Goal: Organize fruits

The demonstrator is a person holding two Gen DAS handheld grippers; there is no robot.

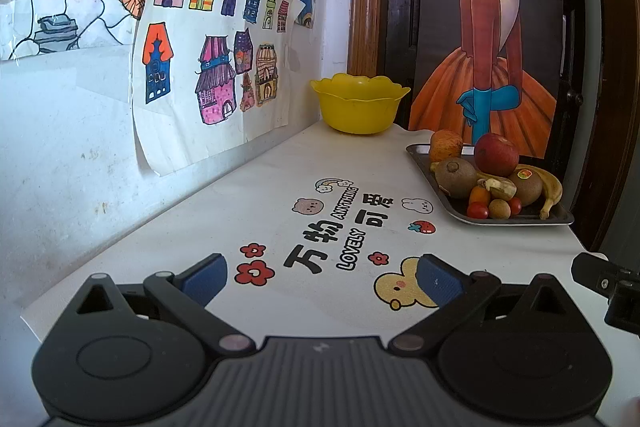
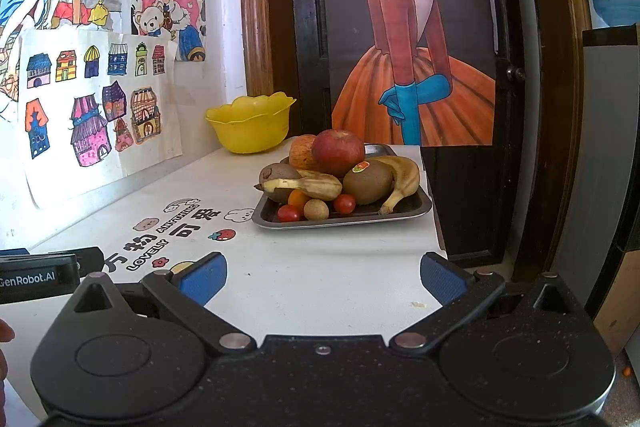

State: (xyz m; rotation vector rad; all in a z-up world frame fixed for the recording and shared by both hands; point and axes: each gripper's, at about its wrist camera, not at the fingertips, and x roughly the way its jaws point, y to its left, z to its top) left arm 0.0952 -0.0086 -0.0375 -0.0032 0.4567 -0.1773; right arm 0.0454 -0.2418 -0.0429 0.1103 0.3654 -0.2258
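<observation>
A dark metal tray (image 2: pixel 408 213) (image 1: pixel 558 217) near the table's far right edge holds piled fruit: a red apple (image 2: pixel 338 151) (image 1: pixel 496 154), a second apple behind it (image 2: pixel 301 151), kiwis (image 2: pixel 367 182), bananas (image 2: pixel 402 183), cherry tomatoes (image 2: pixel 289 213) and a small brown round fruit (image 2: pixel 316 209). An empty yellow scalloped bowl (image 2: pixel 250 123) (image 1: pixel 360 103) stands in the far corner. My left gripper (image 1: pixel 322 277) hovers open over the table's near part. My right gripper (image 2: pixel 323 275) is open too, short of the tray, with nothing between its fingers.
The white table cover (image 1: pixel 280 187) carries printed cartoons and lettering. Children's drawings hang on the wall (image 1: pixel 200 59) to the left. A dark door with a poster (image 2: pixel 412 39) stands behind the tray. The table's right edge (image 2: pixel 434 227) drops off just past the tray.
</observation>
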